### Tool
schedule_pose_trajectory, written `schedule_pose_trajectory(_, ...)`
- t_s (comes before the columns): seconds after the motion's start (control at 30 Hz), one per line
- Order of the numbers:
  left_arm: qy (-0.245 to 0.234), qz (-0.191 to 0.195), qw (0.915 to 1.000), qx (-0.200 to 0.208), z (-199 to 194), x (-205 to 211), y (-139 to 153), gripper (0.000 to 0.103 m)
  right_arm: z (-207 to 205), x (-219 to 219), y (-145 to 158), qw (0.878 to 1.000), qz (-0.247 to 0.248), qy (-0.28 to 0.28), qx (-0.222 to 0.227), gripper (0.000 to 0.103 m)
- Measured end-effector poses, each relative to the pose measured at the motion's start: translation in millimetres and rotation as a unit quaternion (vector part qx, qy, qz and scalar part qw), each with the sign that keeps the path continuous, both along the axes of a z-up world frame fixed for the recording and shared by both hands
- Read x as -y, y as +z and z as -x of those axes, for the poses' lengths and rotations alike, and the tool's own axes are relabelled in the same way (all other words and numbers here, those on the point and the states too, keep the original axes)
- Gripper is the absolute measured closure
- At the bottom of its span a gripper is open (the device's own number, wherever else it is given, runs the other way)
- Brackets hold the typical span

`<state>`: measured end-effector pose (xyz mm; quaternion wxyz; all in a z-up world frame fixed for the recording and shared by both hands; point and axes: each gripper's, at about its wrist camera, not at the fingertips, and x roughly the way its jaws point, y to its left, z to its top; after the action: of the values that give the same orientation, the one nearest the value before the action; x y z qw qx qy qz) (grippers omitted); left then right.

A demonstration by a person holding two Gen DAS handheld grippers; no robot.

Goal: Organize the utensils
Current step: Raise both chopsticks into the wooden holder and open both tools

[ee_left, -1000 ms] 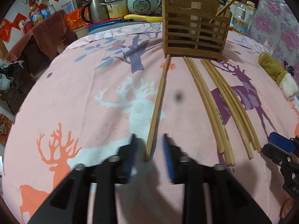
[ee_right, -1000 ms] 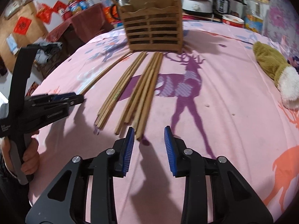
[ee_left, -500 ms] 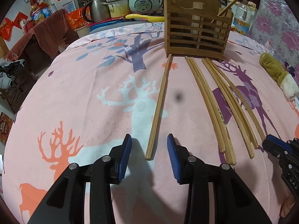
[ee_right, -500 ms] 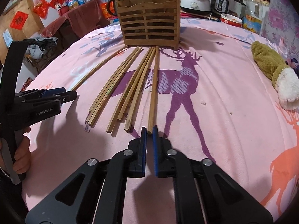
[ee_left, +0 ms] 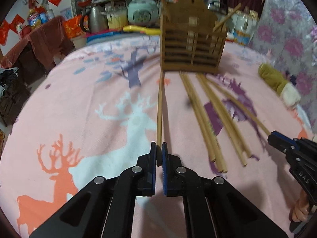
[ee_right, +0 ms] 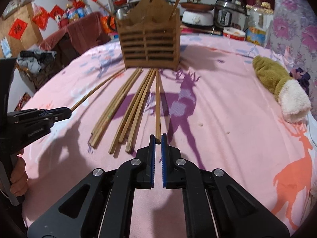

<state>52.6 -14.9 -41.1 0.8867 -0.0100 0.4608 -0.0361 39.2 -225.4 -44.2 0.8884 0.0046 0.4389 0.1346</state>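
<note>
Matt wooden chopsticks [ee_right: 158, 107] on seemingly soft printed cloth [ee_right: 227, 107].

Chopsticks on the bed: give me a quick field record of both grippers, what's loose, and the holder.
left gripper: shut on the leftmost chopstick
right gripper: shut on the rightmost chopstick
loose chopsticks: fanned on the pink deer blanket, between the two held ones
wooden holder: upright behind them, sticks already inside
</note>
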Motion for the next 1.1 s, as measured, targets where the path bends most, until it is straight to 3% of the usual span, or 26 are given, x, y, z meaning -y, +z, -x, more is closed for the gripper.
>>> schedule_pose_trajectory(0.17, 0.002, 0.020, 0.9989, 0.043, 12.5, -3.8, 21.5, 0.097, 6.2, 7.4, 17.8, 0.999, -0.018, -0.011, 0.040, 0.096)
schedule_pose_trajectory(0.43, -0.011, 0.009, 0.9971, 0.075, 7.8, 5.2, 69.9, 0.097, 12.1, 6.4, 67.6, 0.993, -0.028, -0.014, 0.115, 0.096)
schedule_pose_trajectory(0.63, -0.017, 0.014, 0.9954, 0.093, -4.8, 11.5, 110.0, 0.097, 4.7, 3.7, 103.6, 0.989, -0.028, -0.013, 0.144, 0.097)
schedule_pose_trajectory(0.93, -0.036, 0.000, 0.9916, 0.125, -31.9, 36.8, 167.6, 0.097, -24.4, -2.1, 132.8, 0.986, -0.029, -0.015, 0.161, 0.097)
schedule_pose_trajectory(1.1, -0.046, -0.013, 0.9864, 0.157, -49.1, 54.2, 206.5, 0.097, -41.5, -5.5, 164.0, 0.981, -0.038, -0.011, 0.189, 0.097)
